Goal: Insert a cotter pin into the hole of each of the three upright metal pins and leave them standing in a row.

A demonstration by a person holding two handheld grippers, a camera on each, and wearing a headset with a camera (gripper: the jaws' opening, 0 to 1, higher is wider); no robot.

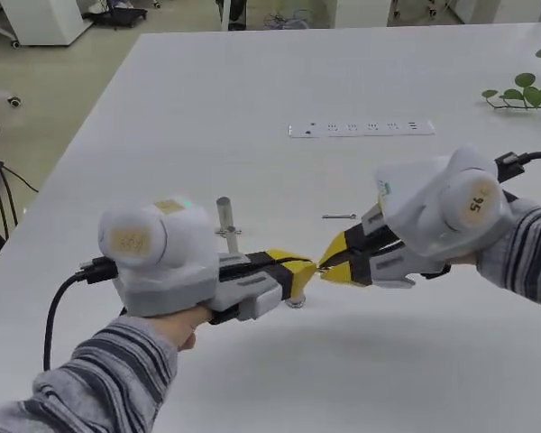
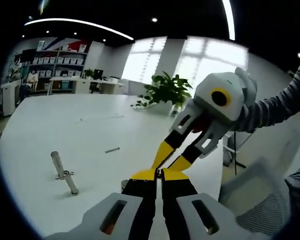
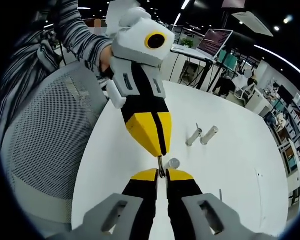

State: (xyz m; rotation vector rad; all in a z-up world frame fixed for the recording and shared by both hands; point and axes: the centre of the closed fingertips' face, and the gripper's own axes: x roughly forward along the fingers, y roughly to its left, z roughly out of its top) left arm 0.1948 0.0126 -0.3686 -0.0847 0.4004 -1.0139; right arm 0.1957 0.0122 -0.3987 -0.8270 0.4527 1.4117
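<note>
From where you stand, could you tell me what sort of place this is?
Probably an open-plan office or lab: a long white table with a power strip, a mesh office chair beside it, and shelves and a potted plant behind.

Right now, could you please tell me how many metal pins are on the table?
3. One pin and a second pin stand close together, apart from the grippers. The third pin is beside the right gripper, whose fingers pinch a cotter pin. None seems hidden.
</note>
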